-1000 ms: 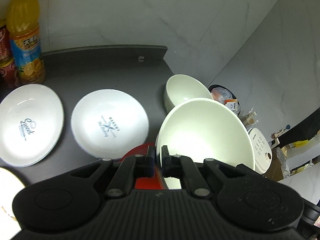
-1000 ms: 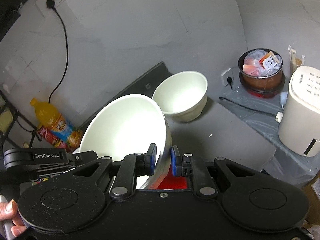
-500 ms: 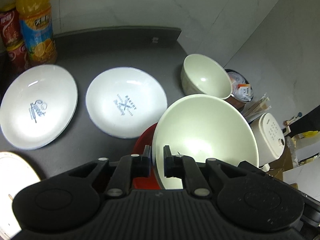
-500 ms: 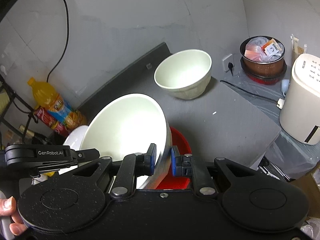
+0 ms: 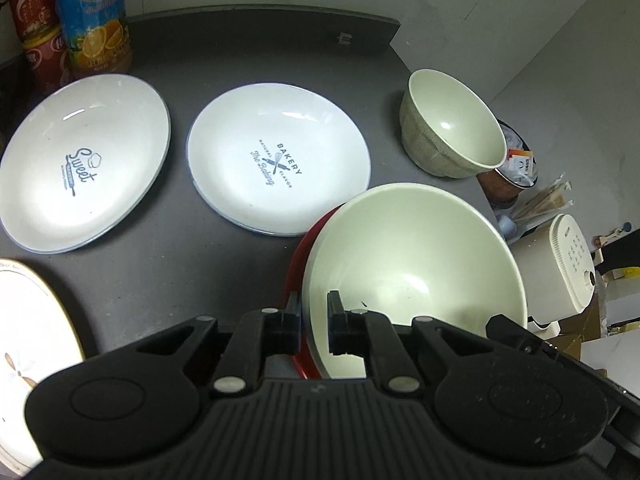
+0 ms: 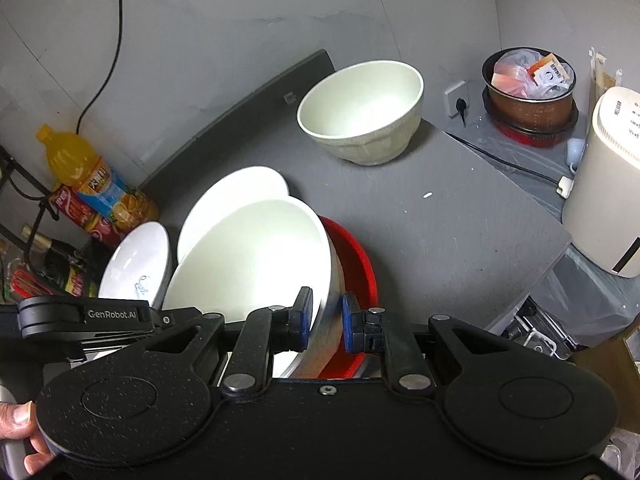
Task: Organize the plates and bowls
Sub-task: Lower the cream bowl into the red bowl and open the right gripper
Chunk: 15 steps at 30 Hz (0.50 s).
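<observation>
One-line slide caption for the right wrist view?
Right gripper pinches the large white bowl's rim above a red dish, with a smaller bowl standing apart behind.

My big bowl (image 5: 416,256) hides most of the red dish (image 6: 356,256); the near-left plate (image 5: 28,328) runs off frame.

The large bowl (image 5: 416,256) is a pale cream, glossy inside, and the red plate (image 6: 356,264) under it is a flat bright red. The smaller bowl (image 6: 364,120) is cream too, with a faintly speckled outer wall. Two white plates carry dark blue lettering: one (image 5: 276,164) reads "BAKERY" with crossed utensils, the other (image 5: 84,164) "Sweet". The table (image 6: 460,216) is dark grey. The juice bottle (image 6: 92,176) is orange with a blue label, the gripper pads (image 6: 304,312) blue.
</observation>
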Each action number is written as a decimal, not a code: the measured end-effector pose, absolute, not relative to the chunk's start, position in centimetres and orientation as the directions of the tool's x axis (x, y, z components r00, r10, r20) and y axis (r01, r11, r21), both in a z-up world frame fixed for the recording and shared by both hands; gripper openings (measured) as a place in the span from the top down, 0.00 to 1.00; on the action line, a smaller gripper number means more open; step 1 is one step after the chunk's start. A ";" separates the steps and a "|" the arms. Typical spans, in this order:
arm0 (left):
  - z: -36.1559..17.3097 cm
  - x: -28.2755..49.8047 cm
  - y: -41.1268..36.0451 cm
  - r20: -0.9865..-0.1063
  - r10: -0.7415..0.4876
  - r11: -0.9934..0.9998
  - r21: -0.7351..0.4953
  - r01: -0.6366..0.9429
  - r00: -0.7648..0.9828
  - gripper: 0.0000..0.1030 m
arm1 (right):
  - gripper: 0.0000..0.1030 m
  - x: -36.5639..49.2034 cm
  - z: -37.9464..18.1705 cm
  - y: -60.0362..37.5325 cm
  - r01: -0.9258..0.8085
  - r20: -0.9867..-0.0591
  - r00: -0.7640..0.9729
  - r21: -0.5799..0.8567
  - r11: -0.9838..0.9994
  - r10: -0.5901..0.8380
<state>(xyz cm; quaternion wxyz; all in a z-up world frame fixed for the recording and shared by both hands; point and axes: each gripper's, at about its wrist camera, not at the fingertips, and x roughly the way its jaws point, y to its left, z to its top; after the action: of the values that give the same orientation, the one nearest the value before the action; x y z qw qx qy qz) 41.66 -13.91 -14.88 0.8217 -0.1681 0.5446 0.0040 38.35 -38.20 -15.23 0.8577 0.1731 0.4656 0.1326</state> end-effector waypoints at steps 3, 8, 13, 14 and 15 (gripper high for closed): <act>-15.4 42.0 -14.1 -0.904 -0.179 0.944 -0.269 -0.191 0.388 0.91 | 0.86 38.7 -15.7 -38.2 -0.061 -0.763 0.525 0.408 0.911 0.377; -15.4 42.0 -14.1 -0.910 -0.188 0.941 -0.275 -0.199 0.368 0.91 | 0.88 39.1 -16.1 -38.4 -0.044 -0.765 0.534 0.399 0.916 0.359; -15.2 42.0 -13.8 -0.909 -0.208 0.936 -0.293 -0.197 0.361 0.91 | 0.91 39.3 -16.1 -38.2 -0.039 -0.770 0.540 0.381 0.924 0.340; -15.2 41.9 -13.8 -0.910 -0.210 0.936 -0.294 -0.196 0.358 0.91 | 0.91 39.3 -16.1 -38.2 -0.037 -0.771 0.541 0.379 0.925 0.337; -15.1 41.9 -13.7 -0.910 -0.213 0.935 -0.295 -0.195 0.357 0.91 | 0.91 39.3 -16.1 -38.2 -0.033 -0.772 0.541 0.377 0.926 0.334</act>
<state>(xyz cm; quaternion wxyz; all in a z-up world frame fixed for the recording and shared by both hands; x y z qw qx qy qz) 41.91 -13.72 -15.06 0.8037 -0.1797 0.5672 -0.0056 39.26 -38.22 -16.14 0.8630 0.1609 0.4670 0.1064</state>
